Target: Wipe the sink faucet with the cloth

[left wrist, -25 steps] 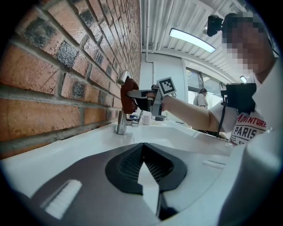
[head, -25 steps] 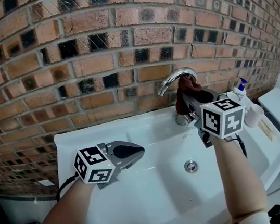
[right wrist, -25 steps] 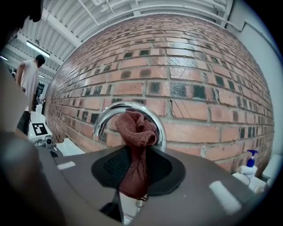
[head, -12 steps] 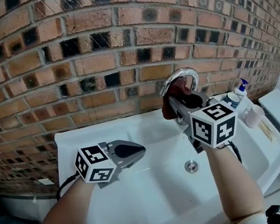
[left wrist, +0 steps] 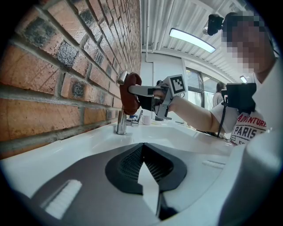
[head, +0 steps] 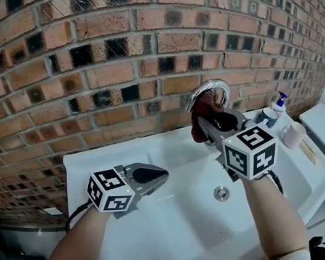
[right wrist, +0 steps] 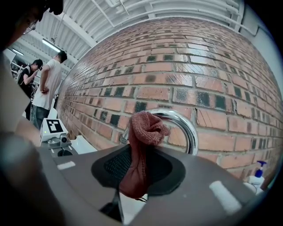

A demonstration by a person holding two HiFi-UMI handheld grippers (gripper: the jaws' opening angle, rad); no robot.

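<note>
One cloth [head: 204, 111] — at faucet [head: 219, 85], above sink [head: 167, 219]

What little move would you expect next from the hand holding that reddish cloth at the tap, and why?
Probably a short slide of the cloth along the curved faucet. The right gripper is shut on the cloth, which is bunched against the arch, and much chrome shows bare beside it. The left gripper is shut, empty and away from the faucet.

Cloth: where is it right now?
Head view, right of centre: the cloth is clamped in the right tool, held up at the spout end of the faucet, above the sink.
</note>
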